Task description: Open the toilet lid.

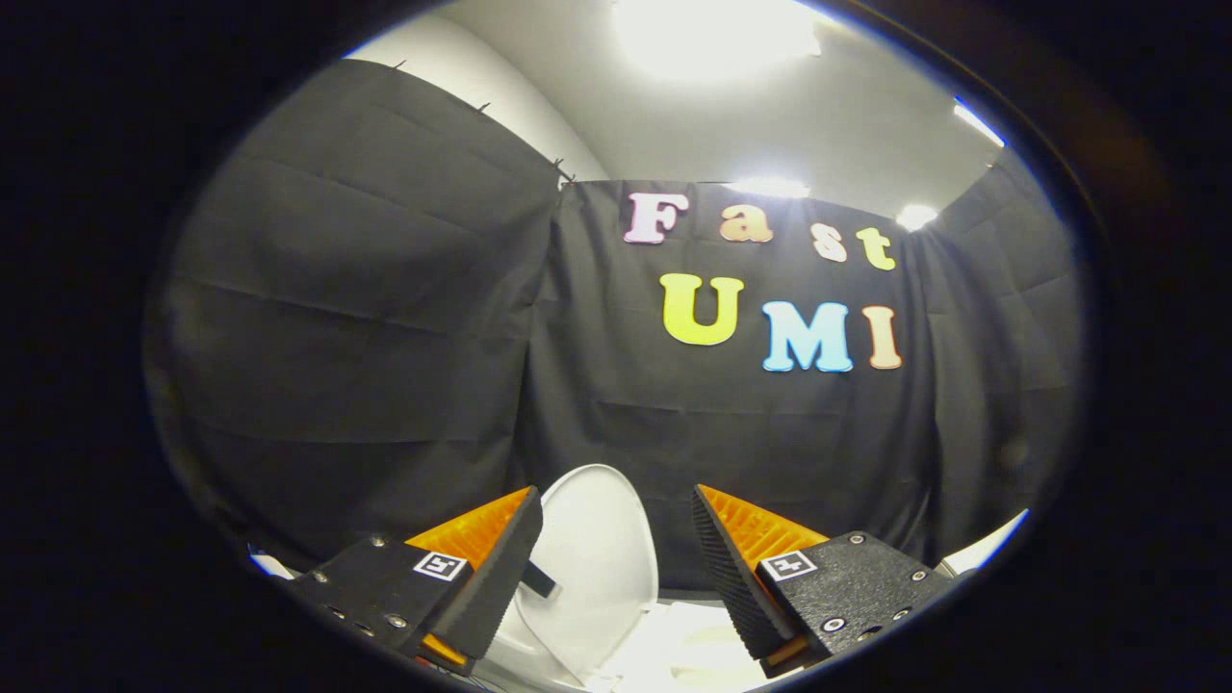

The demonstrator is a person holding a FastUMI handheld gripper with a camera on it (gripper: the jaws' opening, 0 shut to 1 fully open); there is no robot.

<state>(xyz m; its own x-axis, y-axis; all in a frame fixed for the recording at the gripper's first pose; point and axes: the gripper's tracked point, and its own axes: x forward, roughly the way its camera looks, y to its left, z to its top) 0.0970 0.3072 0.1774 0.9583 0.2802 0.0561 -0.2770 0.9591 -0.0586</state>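
Two fingers [525,568] of the hand-held gripper [616,577] spread wide apart, nothing pinched between them. Just ahead, in the gap and nearer the left finger, the smooth white oval plastic toilet lid [592,577]: standing near upright, long axis running bottom to top, tipped a little leftward, already raised off the pale white toilet bowl [688,654] below. Seemingly no contact between pads and lid, though too close at the left finger to be sure. Probably little left beyond a push backward or a withdrawal. Farther off, the creased black cloth wall [404,356] behind the lid.
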